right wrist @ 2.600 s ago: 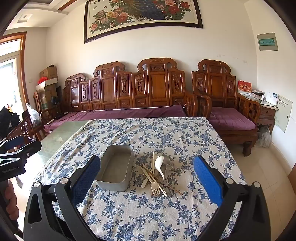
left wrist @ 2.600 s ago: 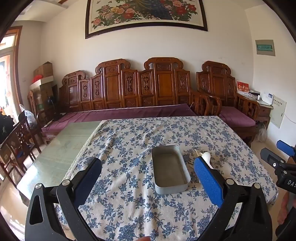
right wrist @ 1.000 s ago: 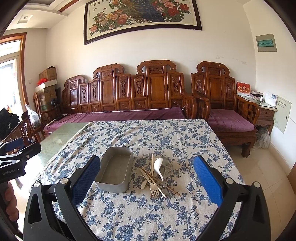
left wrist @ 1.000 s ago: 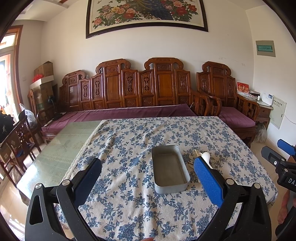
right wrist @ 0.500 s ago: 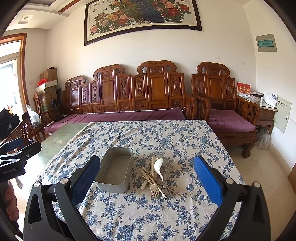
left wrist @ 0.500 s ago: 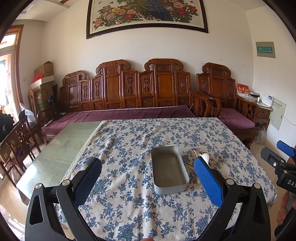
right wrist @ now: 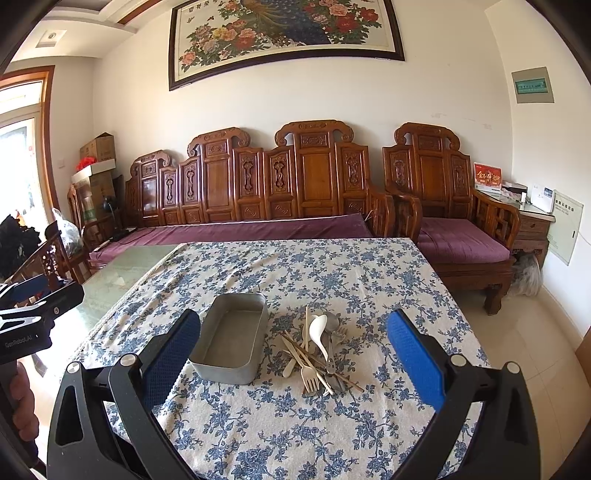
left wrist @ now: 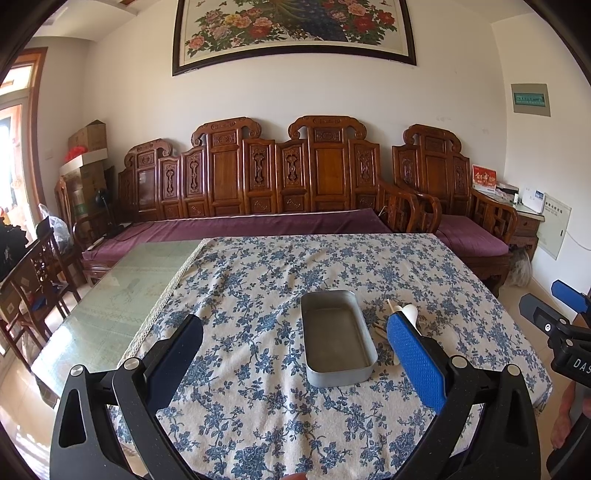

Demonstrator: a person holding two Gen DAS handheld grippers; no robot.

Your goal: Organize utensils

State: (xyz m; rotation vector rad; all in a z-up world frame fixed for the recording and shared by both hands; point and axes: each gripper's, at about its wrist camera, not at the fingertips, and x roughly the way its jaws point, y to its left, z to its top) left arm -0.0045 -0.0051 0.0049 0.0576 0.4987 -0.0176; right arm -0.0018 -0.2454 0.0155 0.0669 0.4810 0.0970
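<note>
Metal, grey and rectangular, the tray [right wrist: 232, 338] sits with nothing in it on the tablecloth [right wrist: 295, 417], ahead of the right gripper [right wrist: 293, 354] and toward its left finger, whose blue pad overlaps the tray's near left corner in that view. Just beside the tray, between the right gripper's two fingers and nearer the middle, lies the pile of utensils [right wrist: 317, 354]: a white spoon [right wrist: 319, 332] on top, a pale fork [right wrist: 308, 376] with tines toward the camera, thin wooden chopsticks [right wrist: 321, 365] crossing the heap, and grey metal pieces beneath that cannot be told apart. The right gripper is spread wide with nothing between its pads. In the left wrist view the same tray [left wrist: 336, 336] lies ahead of the left gripper [left wrist: 295, 354], toward its right finger; the white spoon [left wrist: 410, 314] shows just beyond that finger's tip, the rest of the pile hidden behind the blue pad. The left gripper is likewise spread wide and grips nothing. Both grippers hang above the near part of the blue-flowered cloth, apart from every item. Beyond the table stands a carved wooden bench [right wrist: 258, 184] with purple cushions, and a framed flower painting [right wrist: 280, 33] hangs on the wall above it.
</note>
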